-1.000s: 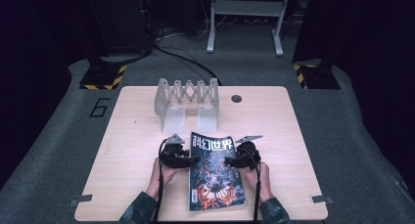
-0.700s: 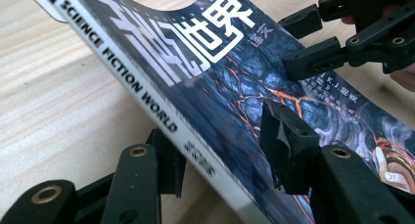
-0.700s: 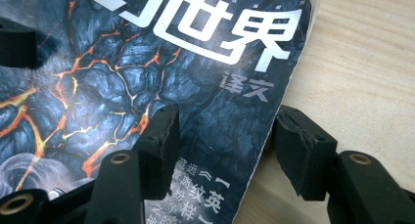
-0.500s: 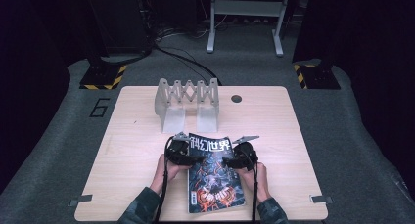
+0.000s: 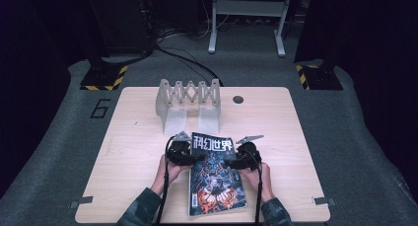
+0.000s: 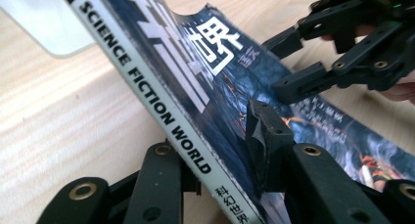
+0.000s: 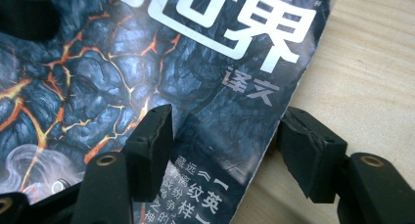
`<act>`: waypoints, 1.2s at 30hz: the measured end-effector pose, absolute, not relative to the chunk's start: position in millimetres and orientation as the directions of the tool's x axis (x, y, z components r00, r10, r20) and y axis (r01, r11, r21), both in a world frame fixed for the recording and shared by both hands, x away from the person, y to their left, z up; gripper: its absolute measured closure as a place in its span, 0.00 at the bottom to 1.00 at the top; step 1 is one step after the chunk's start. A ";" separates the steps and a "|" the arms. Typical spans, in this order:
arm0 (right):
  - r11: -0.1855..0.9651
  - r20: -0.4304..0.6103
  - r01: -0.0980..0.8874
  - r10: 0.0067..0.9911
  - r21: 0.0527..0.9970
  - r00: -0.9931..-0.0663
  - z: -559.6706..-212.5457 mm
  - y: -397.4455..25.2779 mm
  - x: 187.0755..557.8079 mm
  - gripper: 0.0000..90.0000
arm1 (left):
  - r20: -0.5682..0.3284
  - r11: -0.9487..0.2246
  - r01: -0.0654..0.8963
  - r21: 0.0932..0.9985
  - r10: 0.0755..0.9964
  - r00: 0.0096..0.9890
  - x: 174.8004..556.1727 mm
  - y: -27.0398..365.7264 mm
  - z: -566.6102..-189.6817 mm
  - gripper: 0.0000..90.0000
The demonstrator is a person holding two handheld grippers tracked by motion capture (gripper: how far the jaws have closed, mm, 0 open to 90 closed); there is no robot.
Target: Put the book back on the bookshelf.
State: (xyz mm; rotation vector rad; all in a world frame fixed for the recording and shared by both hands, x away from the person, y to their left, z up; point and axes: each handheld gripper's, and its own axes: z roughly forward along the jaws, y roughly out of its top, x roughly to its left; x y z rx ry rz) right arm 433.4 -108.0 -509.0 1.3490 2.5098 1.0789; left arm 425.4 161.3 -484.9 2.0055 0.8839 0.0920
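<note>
A magazine [image 5: 217, 179] with a dark blue lava cover and white title lies at the table's near middle. My left gripper [image 5: 193, 158] is at its spine side. In the left gripper view the jaws are shut on the magazine [image 6: 195, 72] across the spine, which tilts up off the wood. My right gripper [image 5: 228, 163] is at the opposite edge. In the right gripper view it [image 7: 227, 131] stands open, one jaw over the cover [image 7: 147, 53] and one beyond the page edge. The right gripper [image 6: 286, 62] also appears farther off in the left gripper view.
A grey accordion-style rack [image 5: 187, 95] with two pale feet stands behind the magazine. A small dark hole [image 5: 238, 99] sits in the wooden table [image 5: 133, 137] at the back. Bare wood lies to the left and right of the hands.
My left gripper has edged right onto the magazine's spine and closed on it. The right gripper has barely shifted at the other edge.
</note>
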 end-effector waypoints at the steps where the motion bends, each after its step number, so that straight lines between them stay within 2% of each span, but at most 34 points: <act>1: 0.352 0.250 0.698 0.756 0.623 -0.605 -509.1 -109.2 434.8 0.40 | -0.266 -0.318 0.542 0.778 0.615 0.743 424.0 161.4 -483.6 0.78; 12: 0.356 0.270 0.674 0.719 0.648 -0.640 -502.1 -117.4 448.0 0.37 | -0.210 -0.307 0.450 0.839 0.580 0.787 413.9 160.6 -473.9 0.79; 24: 0.324 0.345 0.677 0.670 0.661 -0.657 -497.9 -121.5 458.3 0.28 | -0.162 -0.307 0.365 0.879 0.527 0.834 408.0 163.5 -465.3 0.81; 26: 0.311 0.382 0.682 0.642 0.662 -0.665 -500.1 -123.6 461.5 0.27 | -0.163 -0.301 0.356 0.885 0.516 0.841 407.3 165.1 -464.0 0.81; 29: 0.291 0.423 0.687 0.611 0.665 -0.669 -502.3 -127.2 465.3 0.26 | -0.151 -0.298 0.340 0.892 0.511 0.846 406.6 165.9 -462.9 0.81; 36: 0.284 0.446 0.666 0.559 0.690 -0.700 -501.7 -129.0 468.0 0.29 | -0.146 -0.298 0.321 0.899 0.486 0.862 405.9 168.2 -460.9 0.81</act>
